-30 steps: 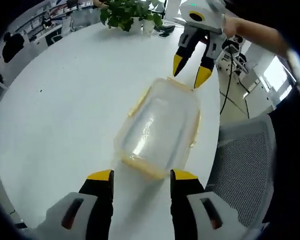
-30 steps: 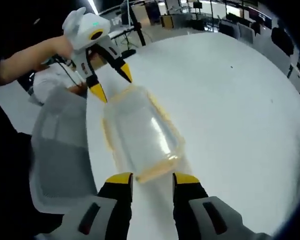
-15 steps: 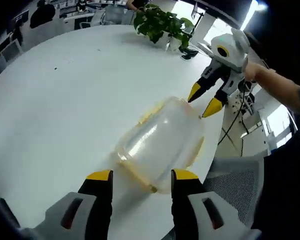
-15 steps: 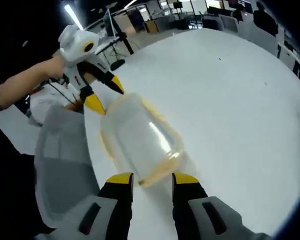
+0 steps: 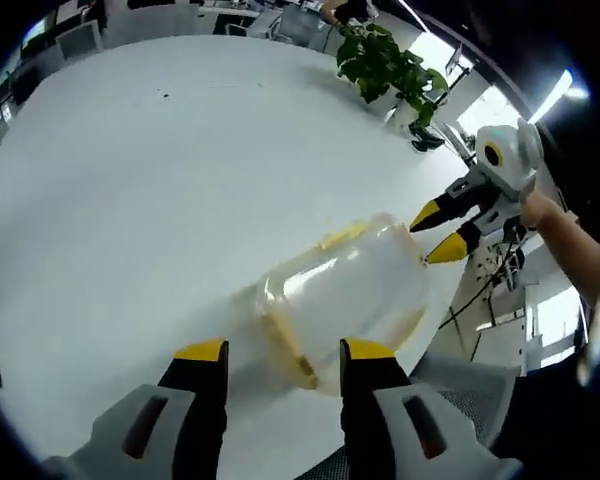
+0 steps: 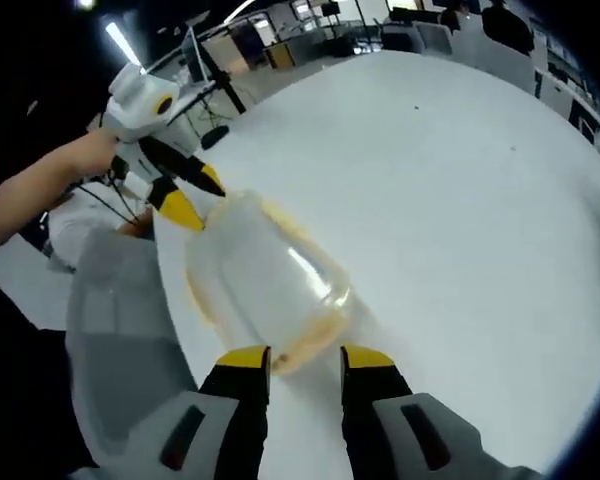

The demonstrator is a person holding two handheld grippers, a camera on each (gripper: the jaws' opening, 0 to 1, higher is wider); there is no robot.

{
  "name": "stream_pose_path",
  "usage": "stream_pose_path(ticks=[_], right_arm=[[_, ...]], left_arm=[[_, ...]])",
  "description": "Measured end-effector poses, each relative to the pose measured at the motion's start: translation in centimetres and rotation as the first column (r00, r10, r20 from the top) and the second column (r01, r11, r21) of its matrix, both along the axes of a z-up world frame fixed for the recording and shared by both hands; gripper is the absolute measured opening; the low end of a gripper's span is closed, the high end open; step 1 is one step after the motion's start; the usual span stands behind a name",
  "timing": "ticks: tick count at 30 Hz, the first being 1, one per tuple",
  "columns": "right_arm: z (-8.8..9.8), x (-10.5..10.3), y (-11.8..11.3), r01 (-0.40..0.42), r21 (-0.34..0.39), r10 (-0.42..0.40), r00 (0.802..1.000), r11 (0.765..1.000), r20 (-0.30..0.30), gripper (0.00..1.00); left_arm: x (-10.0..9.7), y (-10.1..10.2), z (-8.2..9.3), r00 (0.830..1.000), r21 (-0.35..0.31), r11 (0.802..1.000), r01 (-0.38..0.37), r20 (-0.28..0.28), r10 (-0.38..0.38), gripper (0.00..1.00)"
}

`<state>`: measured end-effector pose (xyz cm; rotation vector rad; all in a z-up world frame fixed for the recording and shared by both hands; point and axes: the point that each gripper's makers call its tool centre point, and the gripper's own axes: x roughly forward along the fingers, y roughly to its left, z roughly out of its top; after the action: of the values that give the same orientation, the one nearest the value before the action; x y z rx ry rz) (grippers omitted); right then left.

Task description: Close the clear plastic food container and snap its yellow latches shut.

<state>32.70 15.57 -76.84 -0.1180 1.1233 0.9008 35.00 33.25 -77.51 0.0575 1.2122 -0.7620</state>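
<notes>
The clear plastic container (image 5: 350,290) lies on the white table (image 5: 130,200), with yellow latches (image 5: 285,348) along its rim. My left gripper (image 5: 283,352) is open, and the container's near end sits just beyond its yellow tips. In the right gripper view the container (image 6: 265,280) stretches away from my right gripper (image 6: 303,358), which is open at its near end. The right gripper (image 5: 435,232) also shows at the container's far end in the left gripper view. The left gripper (image 6: 195,197) points at the far end in the right gripper view. I cannot tell whether the latches are snapped.
A potted plant (image 5: 385,60) stands at the table's far edge. A grey mesh chair (image 6: 115,330) sits by the table edge close to the container. A person's hand (image 6: 70,160) holds the left gripper. Wide bare table lies to the other side.
Both views have swung and rolled with the hands. Each gripper stays at its own end of the container, and both stay open. The container looks slightly turned on the table.
</notes>
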Motion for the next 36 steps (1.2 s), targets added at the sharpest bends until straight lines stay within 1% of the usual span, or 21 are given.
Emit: stream_pose_path(ticks=[1, 3, 6, 8, 11, 13, 14, 15, 16, 20, 21, 23, 24, 26, 29, 34, 35, 36], right_arm=[[-0.1, 0.1, 0.0, 0.007, 0.002, -0.007, 1.000, 1.000, -0.004, 0.26], [0.0, 0.2, 0.1, 0.009, 0.005, -0.009, 1.000, 1.000, -0.001, 0.26], [0.1, 0.1, 0.2, 0.014, 0.008, -0.014, 1.000, 1.000, -0.007, 0.25], [0.1, 0.2, 0.4, 0.026, 0.015, -0.026, 1.000, 1.000, -0.011, 0.25], [-0.2, 0.6, 0.4, 0.045, 0.024, -0.044, 0.999, 0.999, -0.022, 0.25], [-0.5, 0.4, 0.3, 0.048, 0.018, -0.047, 0.999, 0.999, -0.025, 0.24], [-0.5, 0.2, 0.5, 0.059, 0.033, -0.058, 0.997, 0.998, -0.042, 0.25], [-0.7, 0.0, 0.3, 0.054, 0.022, -0.053, 0.997, 0.998, -0.053, 0.25], [-0.8, -0.1, 0.5, 0.051, 0.027, -0.049, 0.997, 0.998, -0.056, 0.25], [-0.6, 0.0, 0.6, 0.065, 0.038, -0.063, 0.996, 0.997, -0.063, 0.24], [-0.7, 0.1, 0.7, 0.066, 0.041, -0.063, 0.996, 0.997, -0.067, 0.23], [-0.7, 0.0, 0.9, 0.080, 0.042, -0.076, 0.993, 0.996, -0.089, 0.21], [-0.7, 0.1, 0.9, 0.080, 0.040, -0.076, 0.993, 0.996, -0.090, 0.21], [-0.7, 0.1, 0.9, 0.073, 0.037, -0.070, 0.993, 0.997, -0.091, 0.21], [-0.8, 0.0, 0.8, 0.082, 0.047, -0.077, 0.992, 0.996, -0.103, 0.20], [-0.8, -0.1, 0.8, 0.106, 0.063, -0.098, 0.987, 0.992, -0.125, 0.20], [-0.8, -0.1, 0.8, 0.112, 0.065, -0.103, 0.986, 0.992, -0.129, 0.20], [-0.8, -0.1, 0.8, 0.115, 0.064, -0.106, 0.986, 0.991, -0.129, 0.20]], left_arm=[[-0.1, 0.1, -0.2, 1.000, 0.015, 1.000, 0.004, -0.001, -0.004, 0.44], [-0.5, 0.2, -0.4, 1.000, 0.023, 1.000, 0.007, -0.013, -0.006, 0.44], [-0.6, 0.0, -0.5, 0.999, 0.008, 1.000, -0.008, -0.034, 0.008, 0.45], [-0.7, -0.4, -0.4, 0.998, -0.018, 0.999, -0.028, -0.058, 0.027, 0.44], [-0.6, -0.4, -0.5, 0.998, -0.014, 0.999, -0.034, -0.051, 0.034, 0.44], [-0.5, -0.4, -0.6, 0.998, -0.009, 0.999, -0.038, -0.049, 0.037, 0.44], [-0.5, -0.4, -0.6, 0.997, -0.012, 0.999, -0.046, -0.058, 0.045, 0.44], [-0.5, -0.4, -0.6, 0.996, -0.015, 0.998, -0.055, -0.065, 0.053, 0.43], [-0.6, -0.5, -0.6, 0.996, -0.016, 0.998, -0.058, -0.067, 0.057, 0.43], [-0.6, -0.7, -0.6, 0.996, -0.015, 0.998, -0.058, -0.063, 0.057, 0.43], [-0.6, -0.6, -0.7, 0.994, -0.021, 0.997, -0.074, -0.078, 0.072, 0.43], [-0.8, -0.7, -0.7, 0.993, -0.045, 0.996, -0.081, -0.095, 0.076, 0.41], [-0.8, -0.7, -0.7, 0.991, -0.047, 0.995, -0.091, -0.105, 0.086, 0.40], [-0.9, -0.9, -0.6, 0.992, -0.054, 0.995, -0.084, -0.102, 0.078, 0.39], [-1.1, -1.3, -0.5, 0.991, -0.072, 0.994, -0.079, -0.111, 0.070, 0.32], [-1.1, -1.5, -0.5, 0.990, -0.074, 0.994, -0.085, -0.120, 0.075, 0.33], [-1.3, -1.8, -0.6, 0.986, -0.089, 0.991, -0.102, -0.142, 0.088, 0.33], [-1.5, -1.8, -0.7, 0.983, -0.086, 0.990, -0.114, -0.153, 0.100, 0.34]])
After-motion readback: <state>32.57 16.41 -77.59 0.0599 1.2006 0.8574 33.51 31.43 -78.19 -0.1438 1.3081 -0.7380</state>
